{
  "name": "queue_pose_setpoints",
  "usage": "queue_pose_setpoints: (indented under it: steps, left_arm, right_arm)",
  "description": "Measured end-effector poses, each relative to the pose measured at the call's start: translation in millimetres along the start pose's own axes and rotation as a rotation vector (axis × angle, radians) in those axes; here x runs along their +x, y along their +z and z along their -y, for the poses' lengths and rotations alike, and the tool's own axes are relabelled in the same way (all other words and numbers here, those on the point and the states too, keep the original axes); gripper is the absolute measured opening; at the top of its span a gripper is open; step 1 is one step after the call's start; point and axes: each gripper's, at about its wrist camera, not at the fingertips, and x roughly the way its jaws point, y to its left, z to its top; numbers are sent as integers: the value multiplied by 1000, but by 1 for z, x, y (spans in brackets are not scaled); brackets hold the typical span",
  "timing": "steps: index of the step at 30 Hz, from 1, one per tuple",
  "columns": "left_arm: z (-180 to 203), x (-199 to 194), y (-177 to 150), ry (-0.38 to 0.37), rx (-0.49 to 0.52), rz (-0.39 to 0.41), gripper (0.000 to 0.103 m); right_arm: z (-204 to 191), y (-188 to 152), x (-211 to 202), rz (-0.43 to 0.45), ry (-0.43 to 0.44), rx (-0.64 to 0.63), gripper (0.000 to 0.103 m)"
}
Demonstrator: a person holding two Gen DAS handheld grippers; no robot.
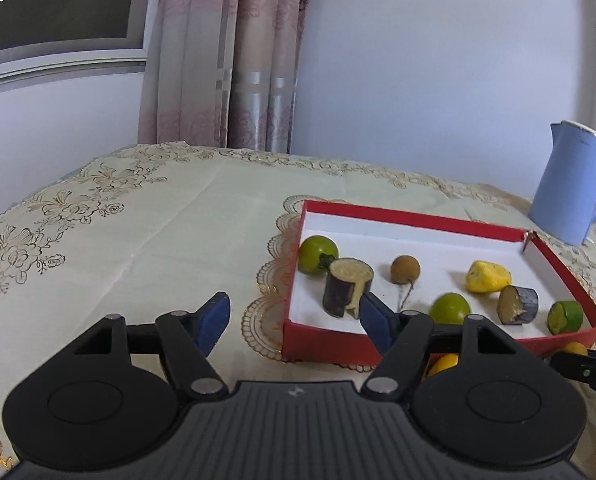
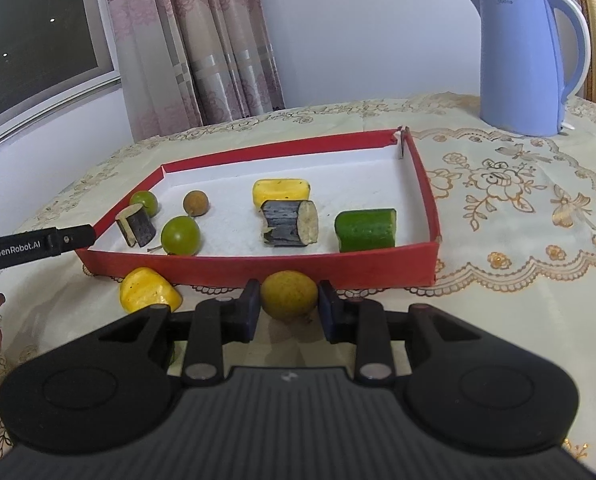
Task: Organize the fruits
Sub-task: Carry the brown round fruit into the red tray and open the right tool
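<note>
In the red tray on the tabletop: two green round fruits, two dark cut pieces, one brown fruit, one yellow chunk, one cucumber piece; just outside, near side: one yellow chunk, one yellow round fruit clamped by right tool; left tool spread, empty.

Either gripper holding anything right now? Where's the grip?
The right gripper is shut on the round yellow fruit across its sides, just outside the red tray. The left gripper is open, holding nothing.
</note>
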Motion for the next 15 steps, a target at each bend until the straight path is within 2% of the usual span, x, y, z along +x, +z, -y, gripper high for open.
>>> queue_pose_setpoints:
  steps: [5, 11, 15]
  left_arm:
    - [0, 1, -3, -6, 6, -9, 71]
    - [-6, 4, -4, -23, -37, -29, 71]
    - [-7, 5, -4, -31, -41, -36, 71]
  right_arm:
    - [-5, 1, -2, 14, -36, -24, 29]
    - [-13, 11, 4, 18, -87, -98, 29]
    - [-13, 18, 4, 12, -95, -96, 29]
